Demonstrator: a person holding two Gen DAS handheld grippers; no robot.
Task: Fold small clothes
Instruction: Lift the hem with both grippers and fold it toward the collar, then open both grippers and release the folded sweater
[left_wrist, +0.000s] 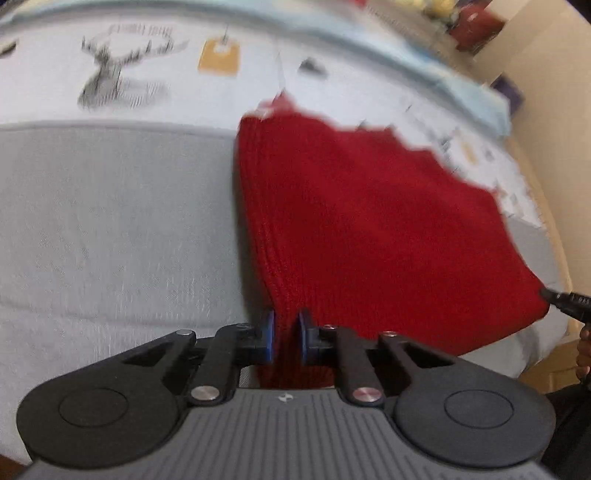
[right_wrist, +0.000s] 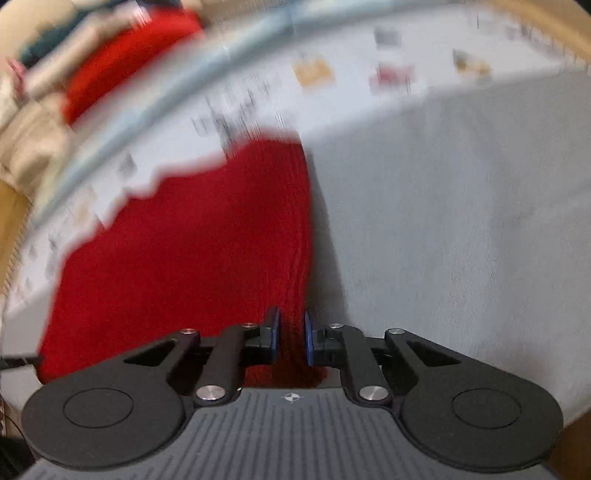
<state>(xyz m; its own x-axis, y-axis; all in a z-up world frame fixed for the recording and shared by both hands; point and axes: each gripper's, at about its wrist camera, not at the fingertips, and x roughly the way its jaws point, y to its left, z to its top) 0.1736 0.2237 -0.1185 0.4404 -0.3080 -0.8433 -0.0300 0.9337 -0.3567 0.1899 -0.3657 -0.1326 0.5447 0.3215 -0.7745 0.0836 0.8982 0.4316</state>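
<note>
red knit garment (left_wrist: 369, 229), ribbed, spread flat

A plain red ribbed knit garment (left_wrist: 369, 229) lies on grey bedding (left_wrist: 110, 229) bordered white with a deer print (left_wrist: 110, 74).

Free room: wide bare grey bed cover (left_wrist: 110, 229) left of the red knit (left_wrist: 369, 229), and again right of it in the right wrist view (right_wrist: 461, 221); nothing lies on either stretch. The knit itself fills the middle between both tools. Far edge is blocked: a pile of clothes (right_wrist: 110, 62) and blurred clutter (left_wrist: 476, 22) past the printed sheet (left_wrist: 147, 74).
</note>
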